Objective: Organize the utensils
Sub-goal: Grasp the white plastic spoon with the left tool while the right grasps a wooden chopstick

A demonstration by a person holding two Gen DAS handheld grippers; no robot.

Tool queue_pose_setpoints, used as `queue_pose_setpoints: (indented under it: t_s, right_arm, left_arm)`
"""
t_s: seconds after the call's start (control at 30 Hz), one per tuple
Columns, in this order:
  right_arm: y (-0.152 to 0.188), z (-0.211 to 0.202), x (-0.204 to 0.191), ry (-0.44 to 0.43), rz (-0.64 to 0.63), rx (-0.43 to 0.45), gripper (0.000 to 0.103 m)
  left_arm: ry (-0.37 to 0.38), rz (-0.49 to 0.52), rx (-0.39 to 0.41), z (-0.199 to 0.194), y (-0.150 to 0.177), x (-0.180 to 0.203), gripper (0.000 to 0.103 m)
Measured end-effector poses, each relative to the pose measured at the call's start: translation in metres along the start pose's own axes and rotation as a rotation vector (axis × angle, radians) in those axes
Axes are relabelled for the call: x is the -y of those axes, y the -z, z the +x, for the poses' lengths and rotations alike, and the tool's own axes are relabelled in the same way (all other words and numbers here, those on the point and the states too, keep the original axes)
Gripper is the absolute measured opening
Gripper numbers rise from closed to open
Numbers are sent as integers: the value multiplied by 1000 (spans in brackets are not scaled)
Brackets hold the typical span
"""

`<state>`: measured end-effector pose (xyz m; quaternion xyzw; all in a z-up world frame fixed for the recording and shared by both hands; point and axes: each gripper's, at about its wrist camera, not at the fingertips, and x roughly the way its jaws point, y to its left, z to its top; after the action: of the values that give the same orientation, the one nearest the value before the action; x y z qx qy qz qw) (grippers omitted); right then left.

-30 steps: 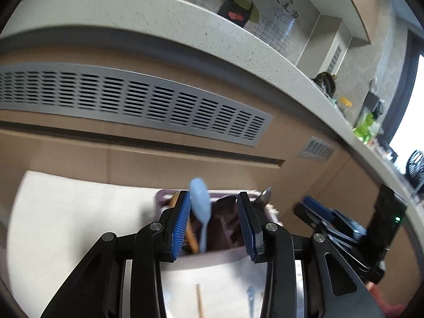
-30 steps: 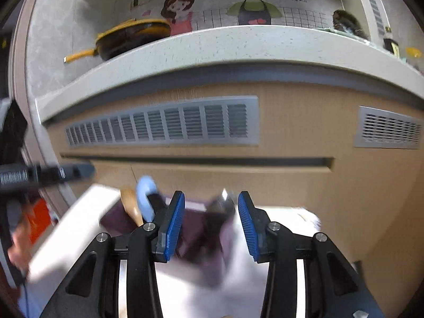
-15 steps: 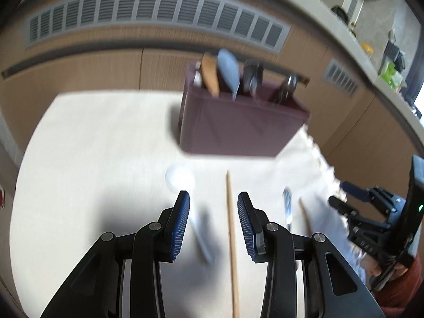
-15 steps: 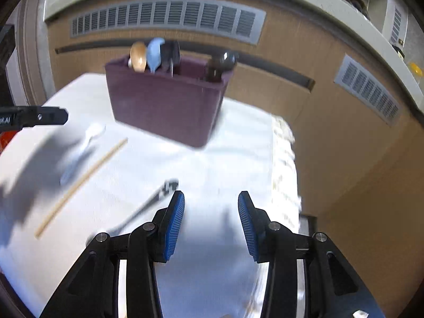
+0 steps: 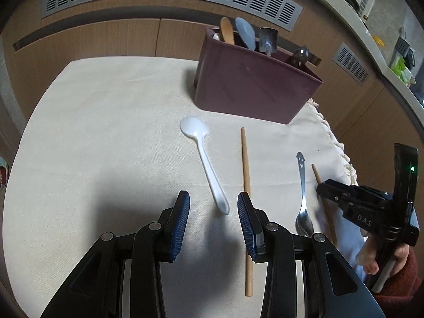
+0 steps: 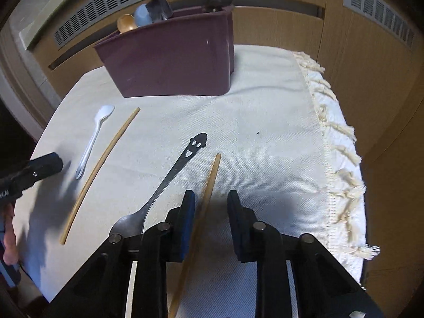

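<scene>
Upright, spoons fill the maroon holder [image 5: 251, 84]; left tongs [image 5: 213, 206] gape empty, right tongs [image 6: 211, 206] closing round a chopstick [image 6: 209, 185]

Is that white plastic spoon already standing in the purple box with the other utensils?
No, the white spoon lies flat on the cloth, in front of the purple box.

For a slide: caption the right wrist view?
Right gripper closing around a wooden chopstick on the cloth, beside a smiley-handled fork.

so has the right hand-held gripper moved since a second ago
Yes. The right hand-held gripper dropped from the purple utensil caddy toward the cloth, jaws closing around a chopstick.
</scene>
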<state>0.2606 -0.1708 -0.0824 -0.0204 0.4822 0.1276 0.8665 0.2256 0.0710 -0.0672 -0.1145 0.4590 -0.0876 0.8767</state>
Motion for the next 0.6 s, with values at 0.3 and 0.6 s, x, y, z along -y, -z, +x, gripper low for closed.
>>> queue_pose_setpoints:
  t_s: [0.3, 0.6]
  right_arm:
    - [0, -5, -16, 46, -95, 28, 6]
    - [-13, -40, 2, -100, 25, 113, 5]
  left_arm:
    - [-17, -46, -35, 14, -7, -9, 39]
    - [-40, -166, -33, 42, -55, -28, 39]
